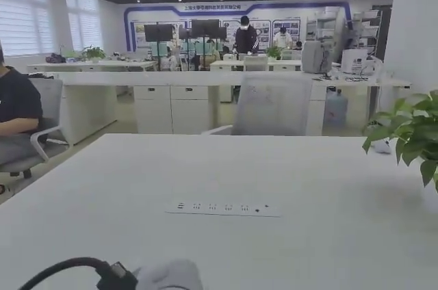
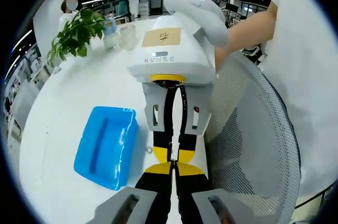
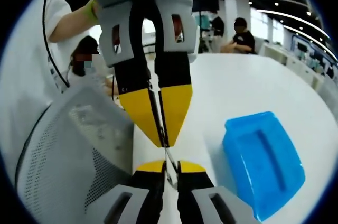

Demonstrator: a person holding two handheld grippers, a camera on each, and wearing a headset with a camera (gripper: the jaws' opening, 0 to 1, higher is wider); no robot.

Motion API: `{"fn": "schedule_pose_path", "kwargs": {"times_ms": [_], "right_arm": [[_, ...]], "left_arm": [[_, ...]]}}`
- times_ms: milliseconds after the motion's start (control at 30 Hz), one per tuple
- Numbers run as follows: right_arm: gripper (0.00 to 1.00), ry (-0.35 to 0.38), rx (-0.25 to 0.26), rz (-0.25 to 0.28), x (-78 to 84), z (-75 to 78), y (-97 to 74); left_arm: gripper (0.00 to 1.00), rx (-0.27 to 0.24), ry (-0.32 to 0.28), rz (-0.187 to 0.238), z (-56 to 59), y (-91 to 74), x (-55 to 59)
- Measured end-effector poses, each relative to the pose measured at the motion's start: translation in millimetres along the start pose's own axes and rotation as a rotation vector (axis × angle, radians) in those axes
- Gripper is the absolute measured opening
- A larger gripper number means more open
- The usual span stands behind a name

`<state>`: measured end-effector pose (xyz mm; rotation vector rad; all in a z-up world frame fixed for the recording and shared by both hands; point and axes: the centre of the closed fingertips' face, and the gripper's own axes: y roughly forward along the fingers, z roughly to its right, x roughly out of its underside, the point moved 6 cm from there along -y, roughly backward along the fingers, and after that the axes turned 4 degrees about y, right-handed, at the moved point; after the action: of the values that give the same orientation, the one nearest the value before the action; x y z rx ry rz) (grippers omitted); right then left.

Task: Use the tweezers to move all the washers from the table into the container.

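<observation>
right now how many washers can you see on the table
1. A washer lies on the table between the container and the right gripper. More may be hidden behind it.

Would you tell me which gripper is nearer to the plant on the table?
Right. The right gripper lies between the left gripper and the plant, meeting the left one tip to tip; the plant stands well beyond it.

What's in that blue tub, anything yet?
Empty, as far as the pictures show: the blue container lies open side up, and both gripper views show its hollow as bare blue with nothing in it.
</observation>
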<state>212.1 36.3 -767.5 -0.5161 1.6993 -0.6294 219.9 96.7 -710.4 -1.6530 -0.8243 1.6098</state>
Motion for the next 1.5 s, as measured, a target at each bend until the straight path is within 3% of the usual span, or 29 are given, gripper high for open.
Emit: {"fn": "schedule_pose_path", "kwargs": {"times_ms": [167, 300, 500, 967, 1067, 1133, 1233, 1267, 1433, 1500], "right_arm": [[0.04, -0.046, 0.045, -0.002, 1.4, -6.9, 1.1], [0.04, -0.061, 0.077, -0.008, 3.7, -7.4, 2.9], [0.04, -0.087, 0.107, 0.016, -0.1, -8.9, 0.1], [0.04, -0.047, 0.104, 0.033, 3.4, -4.9, 0.9], [0.04, 0.063, 0.089, 0.047, 6.2, -4.2, 0.8], [0.04, 0.146, 0.085, 0.050, 7.2, -2.9, -1.2], [0.05, 0.228, 0.085, 0.079, 9.0, -0.3, -2.3], [0.05, 0.252, 0.094, 0.078, 10.5, 0.9, -3.3], [0.03, 0.230, 0.143, 0.087, 13.3, 0.5, -7.4], [0.02, 0.270, 0.155, 0.136, 13.5, 3.4, -7.1]], "left_arm": [[0.00, 0.003, 0.003, -0.009, 4.4, -1.4, 2.5], [0.00, 0.005, 0.022, -0.042, 5.8, 0.0, 5.8], [0.00, -0.006, 0.067, -0.049, 9.0, -3.4, -4.8], [0.00, -0.001, 0.081, -0.066, 6.1, -0.8, -5.7], [0.00, 0.003, 0.075, -0.063, 5.8, 0.3, -7.8], [0.00, 0.004, 0.071, -0.056, 4.7, 2.3, -10.8], [0.00, 0.010, 0.018, -0.008, 1.1, 9.7, -18.0], [0.00, 0.005, 0.007, -0.010, -1.4, 11.4, -19.3], [0.00, -0.026, -0.044, 0.079, -4.8, 11.5, -22.9], [0.00, -0.068, -0.108, 0.138, -8.0, 7.5, -19.4]]}}
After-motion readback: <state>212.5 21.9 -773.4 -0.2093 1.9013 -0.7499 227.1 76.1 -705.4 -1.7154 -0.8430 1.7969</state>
